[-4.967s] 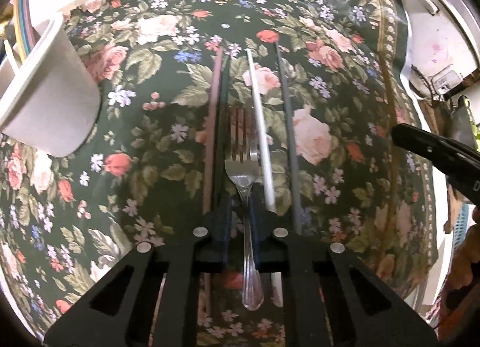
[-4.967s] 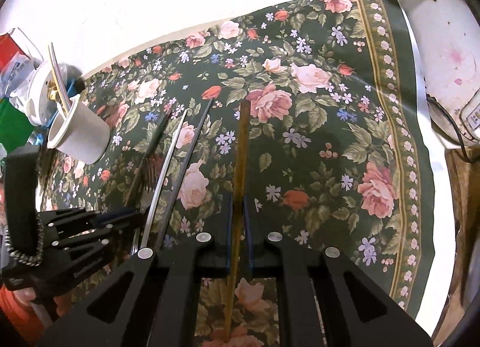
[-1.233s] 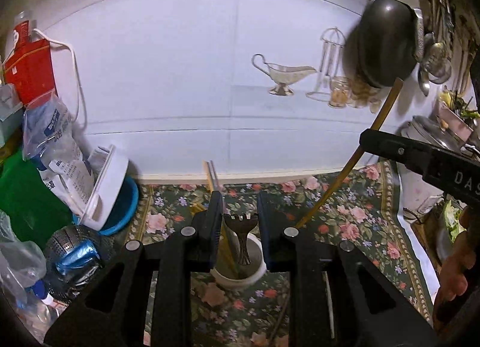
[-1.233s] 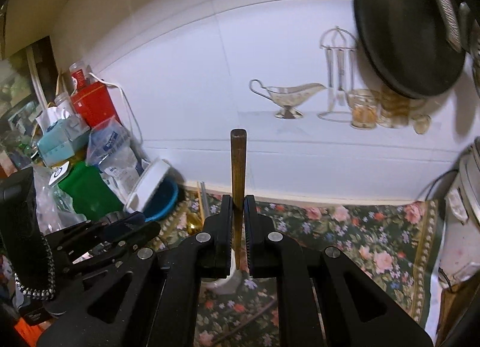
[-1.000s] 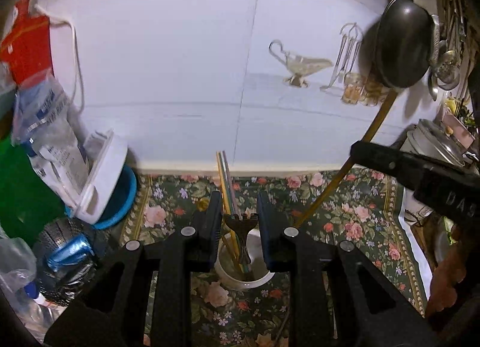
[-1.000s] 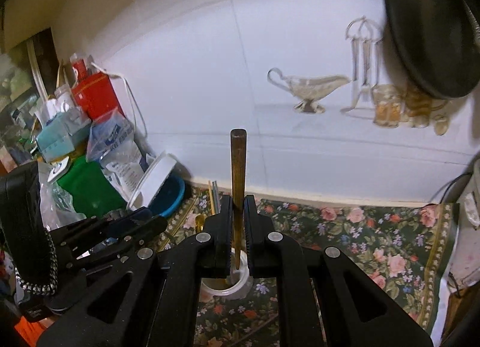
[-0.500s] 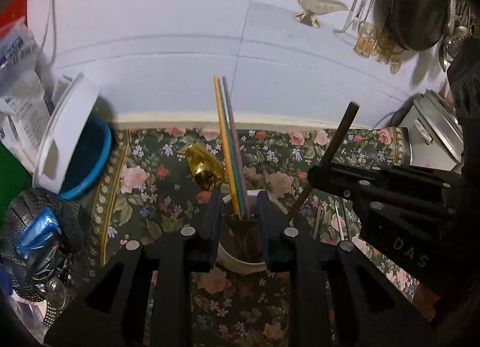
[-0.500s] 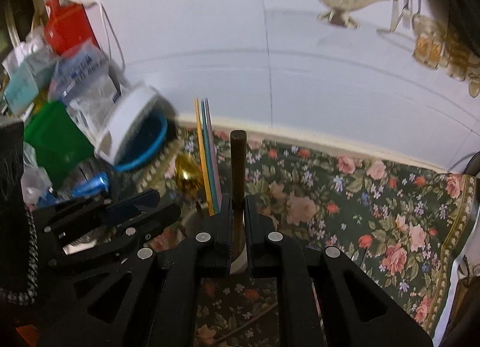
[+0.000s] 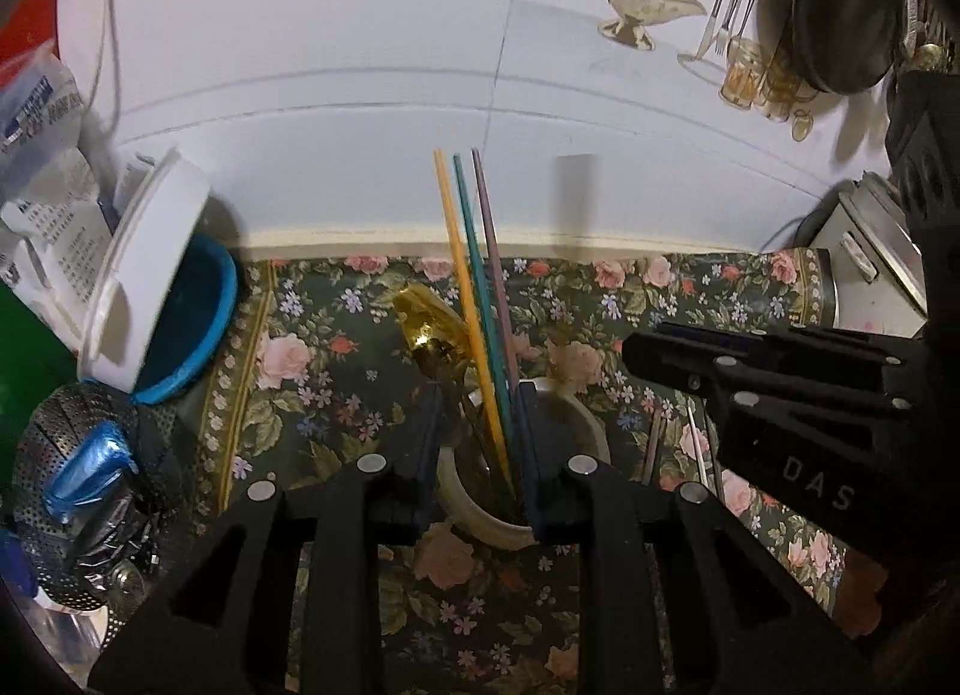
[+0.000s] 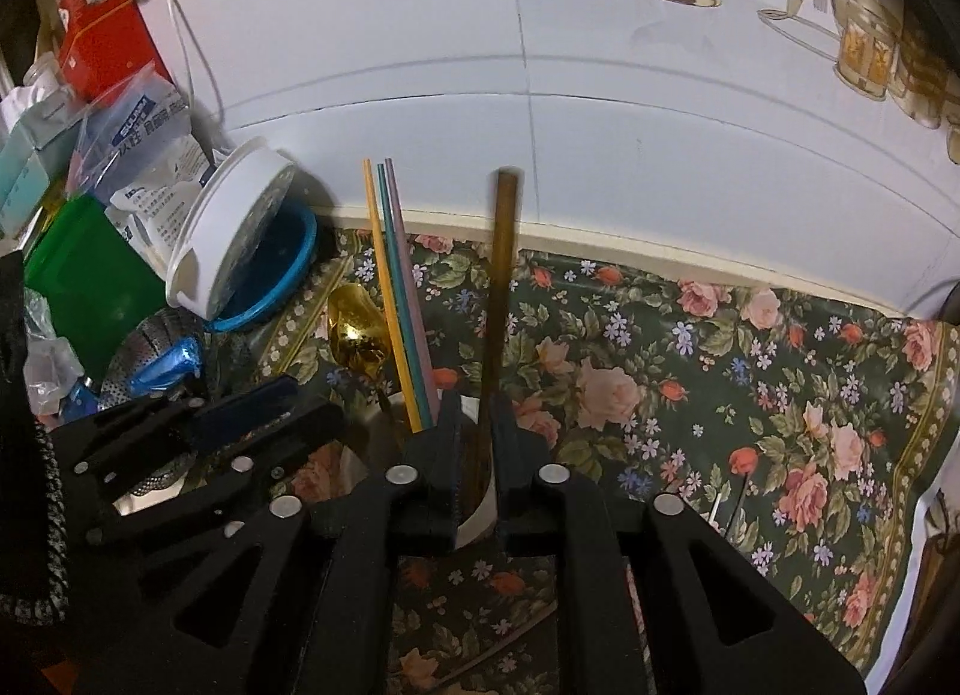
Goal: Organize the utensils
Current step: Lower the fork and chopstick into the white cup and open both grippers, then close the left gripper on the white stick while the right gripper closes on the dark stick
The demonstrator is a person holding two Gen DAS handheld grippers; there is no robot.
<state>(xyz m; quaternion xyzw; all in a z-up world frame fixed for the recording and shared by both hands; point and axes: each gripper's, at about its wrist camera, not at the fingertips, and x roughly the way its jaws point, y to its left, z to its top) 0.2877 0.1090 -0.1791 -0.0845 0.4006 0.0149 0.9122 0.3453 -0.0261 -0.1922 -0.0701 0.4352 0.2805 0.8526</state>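
A white utensil cup (image 9: pixel 576 425) stands on the floral cloth (image 9: pixel 336 407) and holds a gold spoon (image 9: pixel 429 329) and three coloured chopsticks (image 9: pixel 474 299). My left gripper (image 9: pixel 477 425) is open over the cup's rim, with the chopsticks between its fingers; no fork shows in it. My right gripper (image 10: pixel 475 425) is shut on a brown wooden stick (image 10: pixel 501 275), held upright with its lower end down in the cup (image 10: pixel 477 512). The right gripper also shows at the right of the left wrist view (image 9: pixel 750 383).
A blue bowl with a white lid (image 9: pixel 150 299) and a metal strainer (image 9: pixel 78 455) lie left of the cup. More utensils (image 9: pixel 690 443) lie on the cloth right of the cup. A white appliance (image 9: pixel 870 275) stands at the right; the wall is close behind.
The fork has left my left gripper, which is now open over the cup. My right gripper has lowered the brown stick further into the cup.
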